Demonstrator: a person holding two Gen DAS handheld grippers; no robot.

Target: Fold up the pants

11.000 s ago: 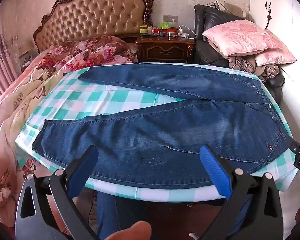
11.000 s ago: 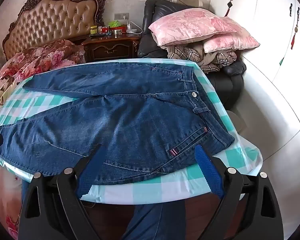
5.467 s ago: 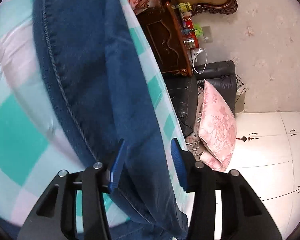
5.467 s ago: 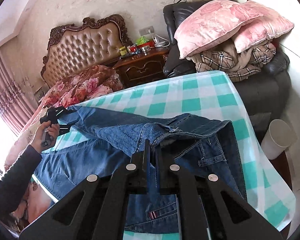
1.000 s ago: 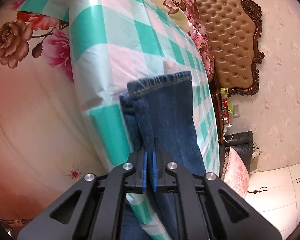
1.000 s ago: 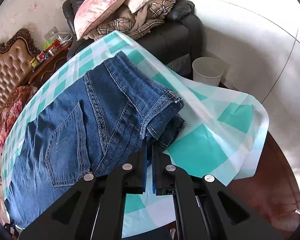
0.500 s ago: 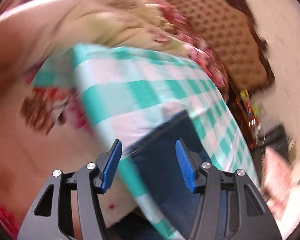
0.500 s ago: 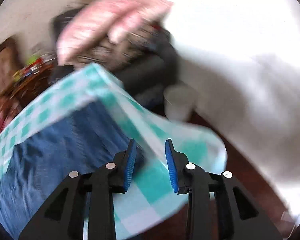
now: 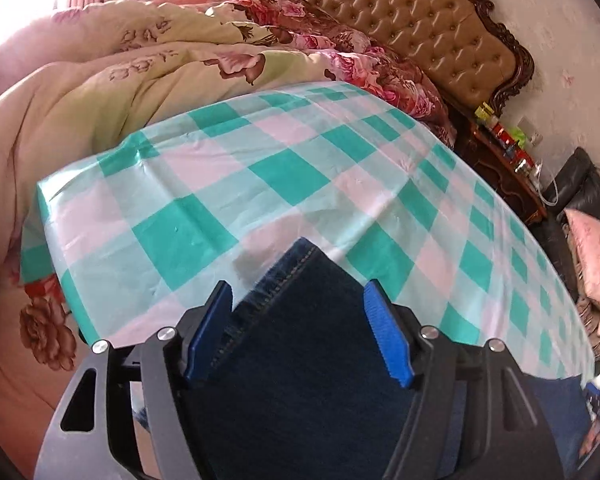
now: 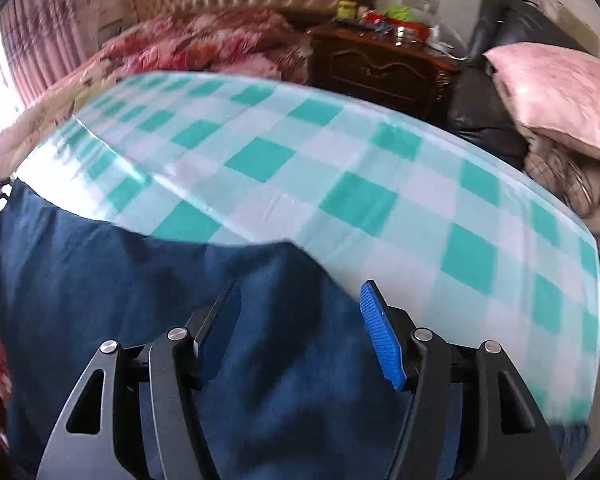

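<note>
The blue denim pants (image 9: 312, 344) lie along the near edge of the table with the teal-and-white checked cloth (image 9: 268, 168). In the left wrist view a stitched hem corner points away between the blue pads. My left gripper (image 9: 298, 326) is open, its fingers on either side of that corner. In the right wrist view the pants (image 10: 148, 300) spread across the near part of the cloth (image 10: 340, 184), blurred. My right gripper (image 10: 296, 320) is open over the denim, holding nothing.
A bed with a floral quilt (image 9: 148, 52) and tufted headboard (image 9: 400, 12) stands beyond the table. A dark wooden nightstand (image 10: 380, 64) and a black chair with pink pillows (image 10: 560, 92) are at the far right.
Both grippers were shut on the pants a second ago and have since opened wide. Both cameras swung round and now look across the table from its near edge.
</note>
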